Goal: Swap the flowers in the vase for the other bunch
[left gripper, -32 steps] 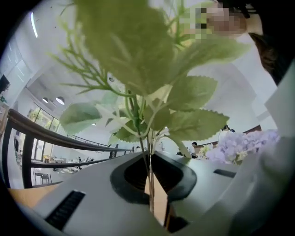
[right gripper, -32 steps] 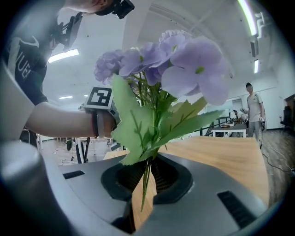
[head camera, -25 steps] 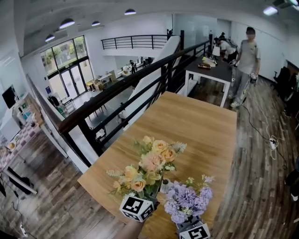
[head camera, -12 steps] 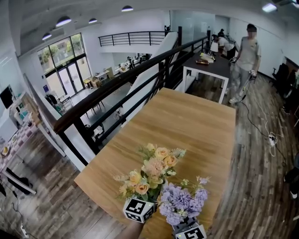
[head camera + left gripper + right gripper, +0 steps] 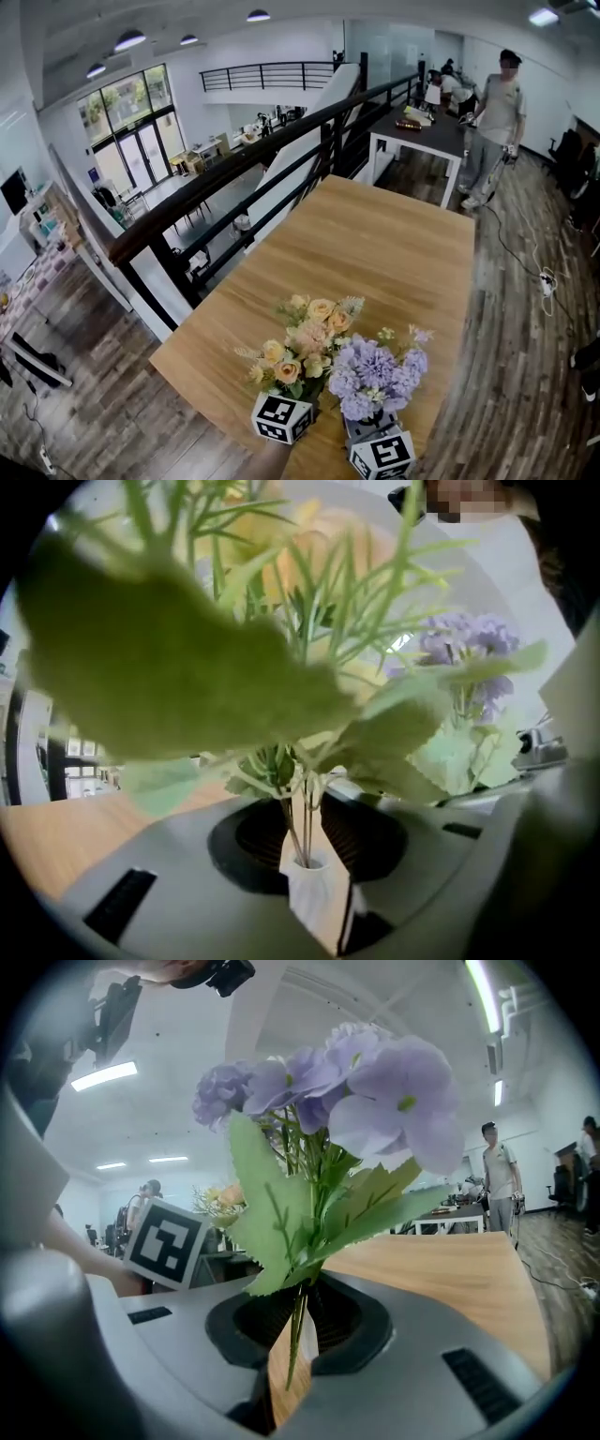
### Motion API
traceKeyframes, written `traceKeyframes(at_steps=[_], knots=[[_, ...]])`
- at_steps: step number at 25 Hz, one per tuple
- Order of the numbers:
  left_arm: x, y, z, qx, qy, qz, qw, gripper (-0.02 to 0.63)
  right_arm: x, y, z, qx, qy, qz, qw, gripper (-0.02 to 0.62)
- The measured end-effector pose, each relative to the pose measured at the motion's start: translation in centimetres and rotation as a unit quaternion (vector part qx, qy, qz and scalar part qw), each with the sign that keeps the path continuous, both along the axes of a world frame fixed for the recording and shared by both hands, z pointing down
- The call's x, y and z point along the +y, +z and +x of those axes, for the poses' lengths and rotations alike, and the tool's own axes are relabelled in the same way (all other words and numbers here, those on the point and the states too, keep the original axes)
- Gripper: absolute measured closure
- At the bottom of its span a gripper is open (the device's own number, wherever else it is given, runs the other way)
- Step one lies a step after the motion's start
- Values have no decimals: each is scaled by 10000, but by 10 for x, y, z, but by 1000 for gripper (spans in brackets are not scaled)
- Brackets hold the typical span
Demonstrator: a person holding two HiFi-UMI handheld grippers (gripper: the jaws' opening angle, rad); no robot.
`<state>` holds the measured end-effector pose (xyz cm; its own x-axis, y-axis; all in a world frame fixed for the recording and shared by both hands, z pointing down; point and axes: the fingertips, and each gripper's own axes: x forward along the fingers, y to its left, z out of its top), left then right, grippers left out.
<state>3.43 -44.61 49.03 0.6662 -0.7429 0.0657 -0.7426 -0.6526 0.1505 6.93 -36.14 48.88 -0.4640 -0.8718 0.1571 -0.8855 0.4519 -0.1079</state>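
Observation:
On the wooden table (image 5: 394, 244) the yellow and peach bunch (image 5: 305, 342) stands over my left gripper's marker cube (image 5: 281, 418). In the left gripper view its stems (image 5: 298, 822) run down into the narrow white vase (image 5: 314, 897) between the jaws. My left gripper (image 5: 305, 827) is opening, its pads clear of the thin stems. My right gripper (image 5: 300, 1321) is shut on the stems of the purple bunch (image 5: 375, 375), holding it upright just to the right, above its marker cube (image 5: 382, 456). Flowers hide the vase in the head view.
A black railing (image 5: 234, 178) runs along the table's left edge over a drop to a lower floor. A dark table (image 5: 422, 136) and a standing person (image 5: 497, 117) are at the back right. Cables (image 5: 548, 281) lie on the wooden floor at the right.
The yellow bunch has sunk with my left gripper, and the white vase seen between the bunches is now covered by flowers. The purple bunch has stayed close beside it.

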Motion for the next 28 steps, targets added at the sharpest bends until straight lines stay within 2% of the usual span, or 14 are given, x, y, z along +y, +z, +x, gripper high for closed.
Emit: traceKeyframes(at_steps=[7, 15, 28], knots=[[-1, 3, -1, 99, -9, -37, 9999, 454, -36, -1, 21, 29, 459, 58, 9989, 535], [9, 8, -2, 234, 92, -75, 9997, 382, -50, 6, 31, -10, 612, -2, 9981, 535], [43, 32, -6, 213, 251, -361, 9988, 371, -44, 12, 35, 18, 659, -103, 9978, 535]])
